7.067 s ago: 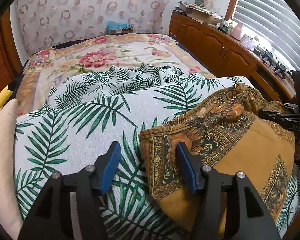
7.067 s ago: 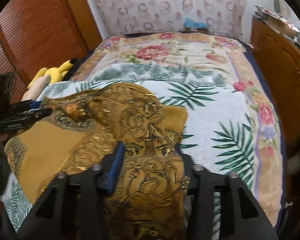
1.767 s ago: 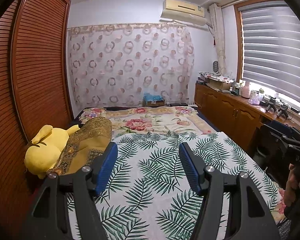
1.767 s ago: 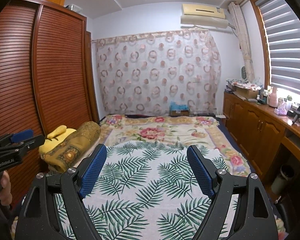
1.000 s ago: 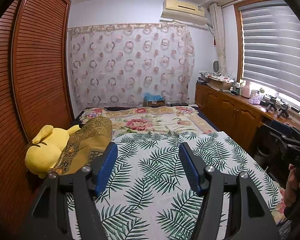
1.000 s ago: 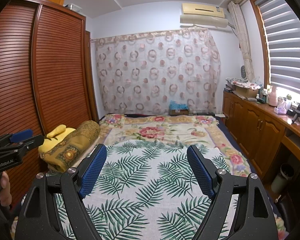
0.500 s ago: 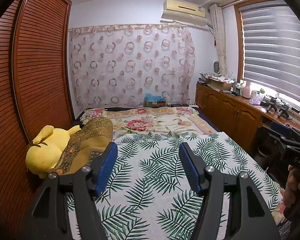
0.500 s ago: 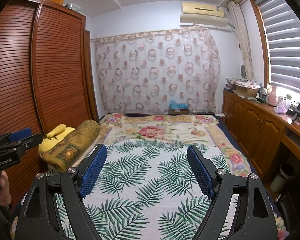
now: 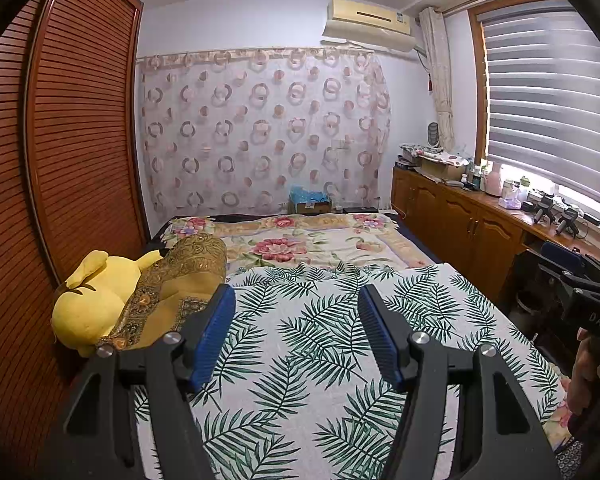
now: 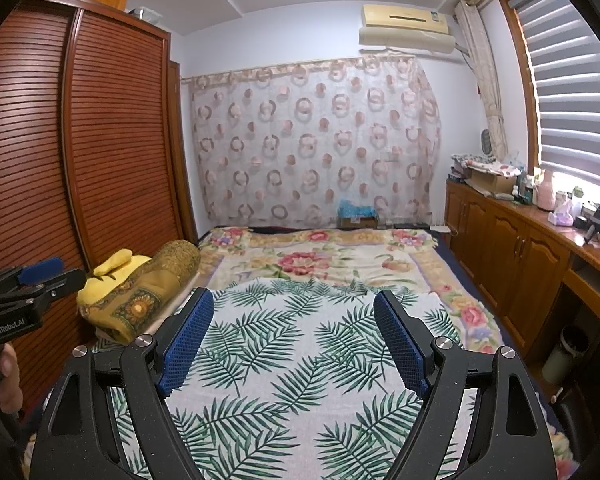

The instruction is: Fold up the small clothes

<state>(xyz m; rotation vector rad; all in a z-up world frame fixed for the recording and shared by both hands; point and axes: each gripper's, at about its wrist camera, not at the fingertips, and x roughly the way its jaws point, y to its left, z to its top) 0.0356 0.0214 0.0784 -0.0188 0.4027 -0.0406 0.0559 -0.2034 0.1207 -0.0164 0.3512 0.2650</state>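
The folded brown-and-gold patterned garment (image 9: 172,284) lies at the bed's left edge, leaning on a yellow plush toy (image 9: 92,296); it also shows in the right wrist view (image 10: 152,288). My left gripper (image 9: 296,328) is open and empty, held high above the palm-leaf sheet (image 9: 320,344). My right gripper (image 10: 292,332) is open and empty, also raised over the palm-leaf sheet (image 10: 284,348). Each gripper shows at the edge of the other's view: the right gripper (image 9: 580,280) and the left gripper (image 10: 32,276).
A floral blanket (image 9: 300,240) covers the far half of the bed. A slatted wooden wardrobe (image 9: 60,160) stands on the left. A wooden cabinet (image 9: 460,216) with small items runs along the right under the window. A curtain (image 9: 260,132) hangs behind.
Since 7 s ago both grippers let go of the garment, which now lies folded by the plush toy, and pulled back high. Over the last second nothing has visibly moved.
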